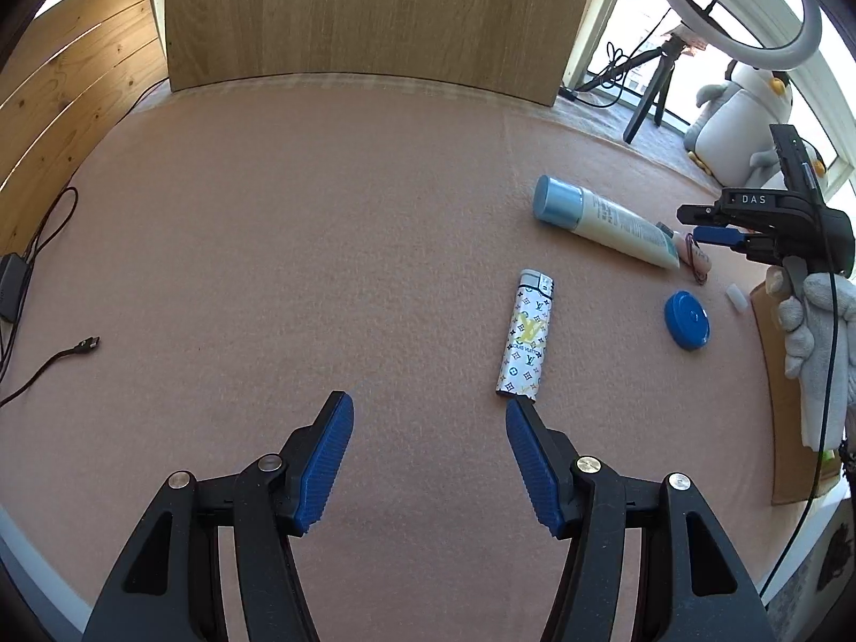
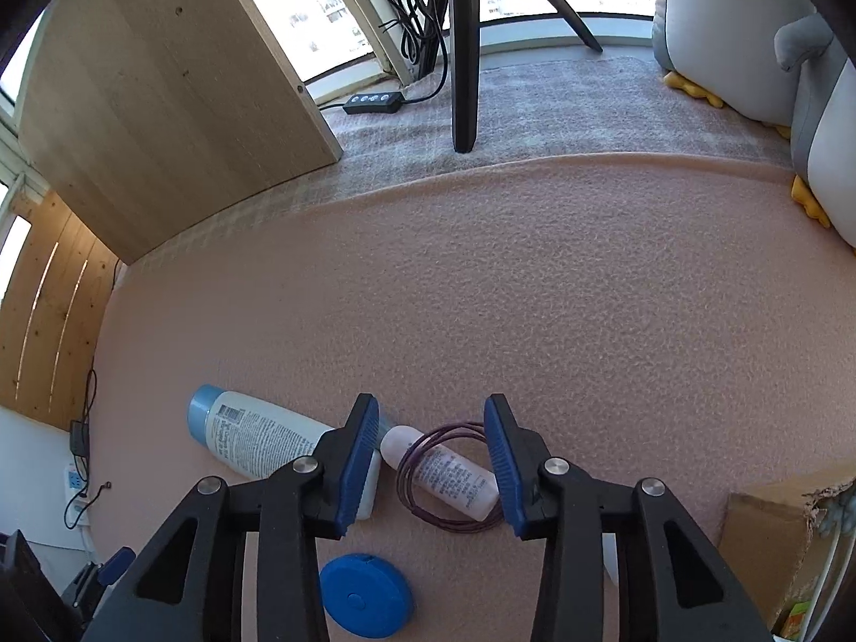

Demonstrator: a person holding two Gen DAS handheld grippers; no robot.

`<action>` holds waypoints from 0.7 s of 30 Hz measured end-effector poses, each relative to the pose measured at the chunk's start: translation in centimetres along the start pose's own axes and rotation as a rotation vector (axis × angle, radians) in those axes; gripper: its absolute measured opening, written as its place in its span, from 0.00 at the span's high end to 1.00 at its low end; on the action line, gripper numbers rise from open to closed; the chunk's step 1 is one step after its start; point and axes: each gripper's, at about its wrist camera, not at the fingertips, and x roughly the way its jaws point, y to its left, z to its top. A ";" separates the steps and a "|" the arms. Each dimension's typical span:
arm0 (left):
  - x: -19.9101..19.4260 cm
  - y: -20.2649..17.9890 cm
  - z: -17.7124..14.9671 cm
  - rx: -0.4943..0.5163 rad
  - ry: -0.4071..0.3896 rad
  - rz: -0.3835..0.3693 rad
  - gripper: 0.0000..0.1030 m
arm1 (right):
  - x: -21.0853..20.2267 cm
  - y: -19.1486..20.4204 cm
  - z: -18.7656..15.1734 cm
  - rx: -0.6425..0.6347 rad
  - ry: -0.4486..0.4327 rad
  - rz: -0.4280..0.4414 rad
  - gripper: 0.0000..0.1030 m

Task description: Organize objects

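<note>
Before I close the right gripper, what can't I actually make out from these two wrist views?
- Tube: its far end, right wrist view, hidden behind a gripper finger.
- Small bottle: left wrist view, mostly hidden by the tube and the right gripper.
- Cardboard box: contents, cut off at the frame edge in both views.
- Labels on tube and small bottle: too small to read.

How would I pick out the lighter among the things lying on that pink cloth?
Start at the pink cloth and find the big cream tube with the pale blue cap near its right side. Just in front of it, beside a round blue disc, lies the lighter: the only flat, slim stick, white with a printed monogram pattern and a silver top.
</note>
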 end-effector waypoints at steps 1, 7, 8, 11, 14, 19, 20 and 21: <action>0.1 0.0 0.0 -0.002 0.003 0.000 0.39 | 0.2 0.1 0.0 -0.013 0.012 -0.009 0.69; 0.3 -0.6 0.3 0.004 0.002 -0.014 0.39 | -0.6 -1.1 -0.7 -0.004 0.039 -0.037 0.74; 0.4 -0.8 0.4 0.007 0.000 -0.018 0.39 | -0.8 -1.3 -0.9 -0.001 0.041 -0.037 0.75; 0.4 -1.4 0.7 0.021 -0.002 -0.029 0.39 | -1.6 -1.9 -1.9 0.003 0.048 -0.032 0.75; 0.5 -2.0 1.0 0.031 -0.003 -0.042 0.39 | -2.3 -2.5 -3.1 0.018 0.050 -0.023 0.75; 0.7 -3.0 1.0 0.051 0.000 -0.060 0.39 | -2.3 -2.1 -6.0 -0.005 0.088 -0.031 0.75; 0.7 -3.2 1.0 0.054 0.000 -0.063 0.39 | -2.3 -2.0 -6.8 -0.008 0.088 -0.024 0.75; 0.6 -3.3 1.0 0.058 0.000 -0.066 0.39 | -2.5 -1.9 -7.3 -0.009 0.083 -0.020 0.75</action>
